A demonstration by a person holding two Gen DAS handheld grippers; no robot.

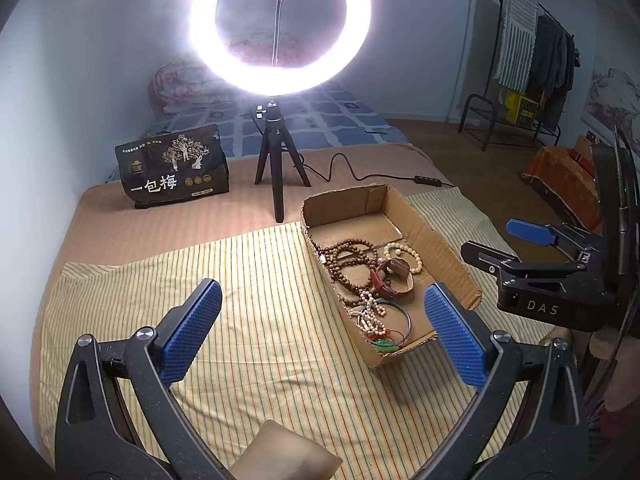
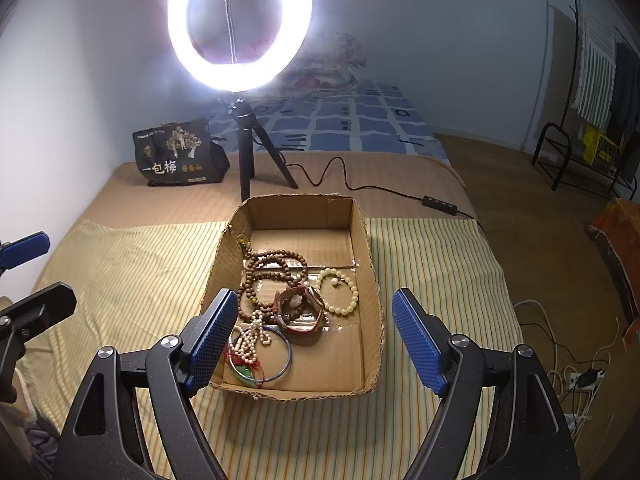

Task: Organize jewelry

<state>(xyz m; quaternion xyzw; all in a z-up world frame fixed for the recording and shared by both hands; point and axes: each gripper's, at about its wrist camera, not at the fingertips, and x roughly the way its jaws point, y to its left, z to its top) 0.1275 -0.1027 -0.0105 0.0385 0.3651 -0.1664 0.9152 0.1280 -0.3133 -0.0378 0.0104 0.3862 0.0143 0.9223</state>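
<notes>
Jewelry (image 2: 280,304) heaped in cardboard box (image 2: 368,280), both grippers' jaws spread, empty, hovering nearby.

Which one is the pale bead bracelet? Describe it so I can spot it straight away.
Find the open cardboard box on the striped cloth. Inside, right of the tangled brown wooden beads, lies the pale bead bracelet: a single closed ring of cream-yellow round beads, lying flat beside the red-strapped watch.
</notes>
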